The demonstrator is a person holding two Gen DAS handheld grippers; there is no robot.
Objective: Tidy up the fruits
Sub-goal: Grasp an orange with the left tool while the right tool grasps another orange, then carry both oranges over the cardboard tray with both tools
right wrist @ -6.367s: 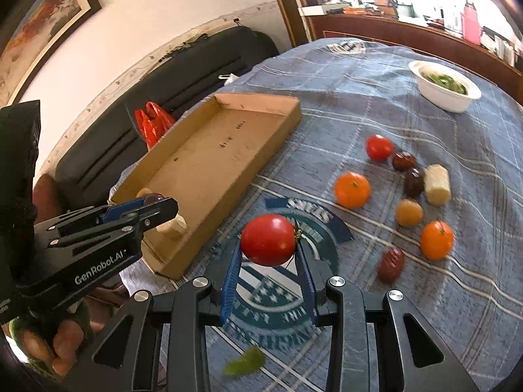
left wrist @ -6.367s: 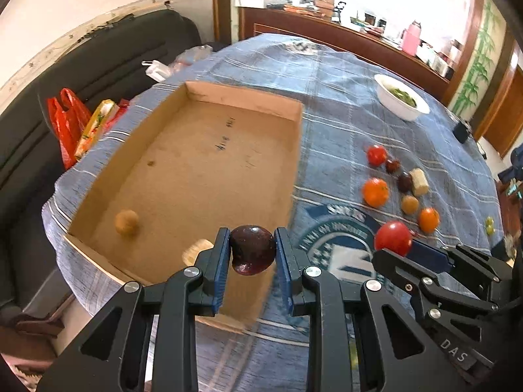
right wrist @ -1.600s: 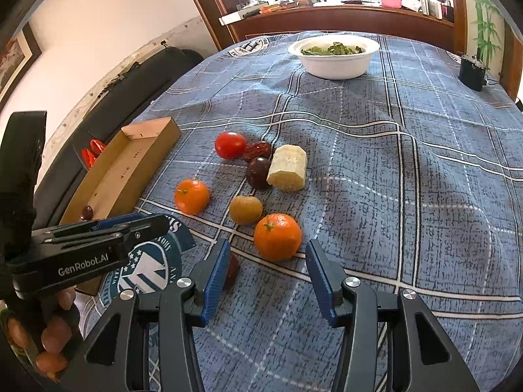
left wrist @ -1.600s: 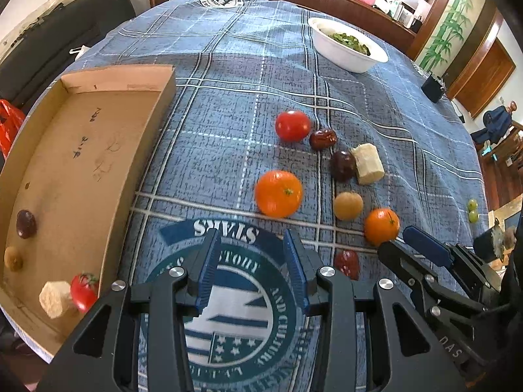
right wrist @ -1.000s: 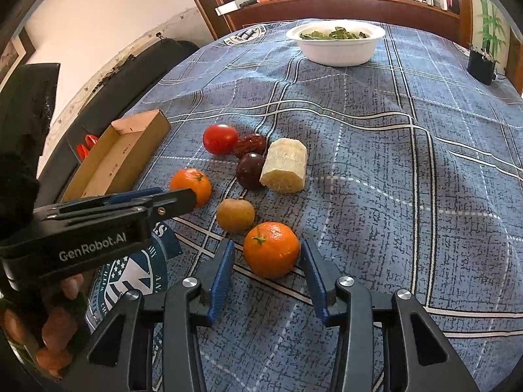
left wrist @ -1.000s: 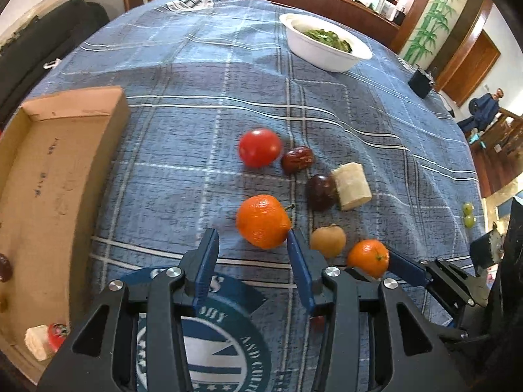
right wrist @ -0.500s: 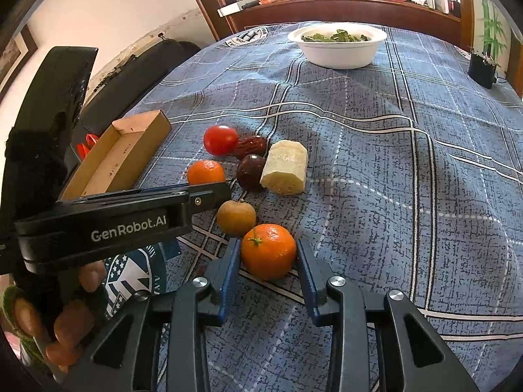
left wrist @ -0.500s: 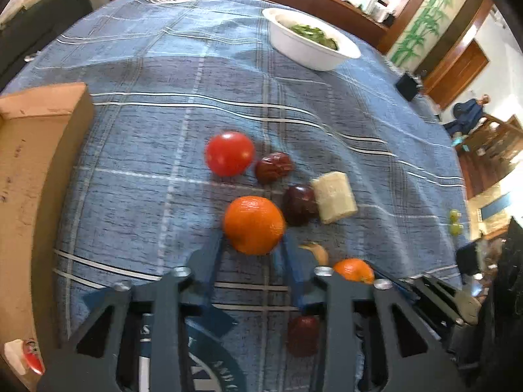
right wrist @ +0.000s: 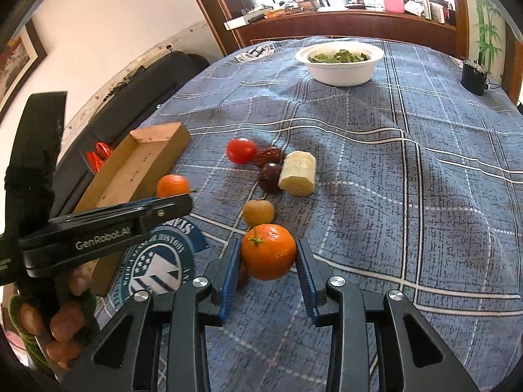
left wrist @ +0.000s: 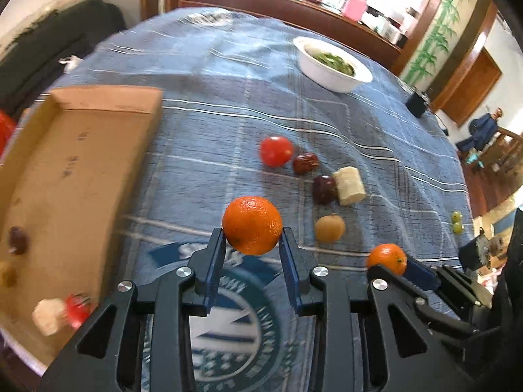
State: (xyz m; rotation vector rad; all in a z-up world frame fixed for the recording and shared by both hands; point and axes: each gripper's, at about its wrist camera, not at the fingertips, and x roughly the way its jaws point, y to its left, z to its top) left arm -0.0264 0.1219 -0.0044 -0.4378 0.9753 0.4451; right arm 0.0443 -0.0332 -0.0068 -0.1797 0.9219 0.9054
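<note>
My left gripper [left wrist: 251,240] is shut on an orange [left wrist: 252,224], lifted off the blue cloth. My right gripper [right wrist: 268,253] is shut on a second orange [right wrist: 268,251] with a green stem, also off the cloth. On the cloth lie a red tomato [left wrist: 276,151], a red date [left wrist: 305,163], a dark plum [left wrist: 324,188], a pale banana piece [left wrist: 349,185] and a brown round fruit [left wrist: 329,228]. The cardboard tray [left wrist: 65,176] at left holds a dark plum, a brown fruit, a pale chunk and a tomato [left wrist: 76,307].
A white bowl of greens [left wrist: 331,65] stands at the far side of the table. A small black box [right wrist: 474,76] sits at the far right. Two green grapes [left wrist: 456,221] lie near the right edge. A black sofa [right wrist: 137,98] runs behind the tray.
Both grippers have closed on their oranges and raised them off the cloth. The left one has swung back toward the tray.
</note>
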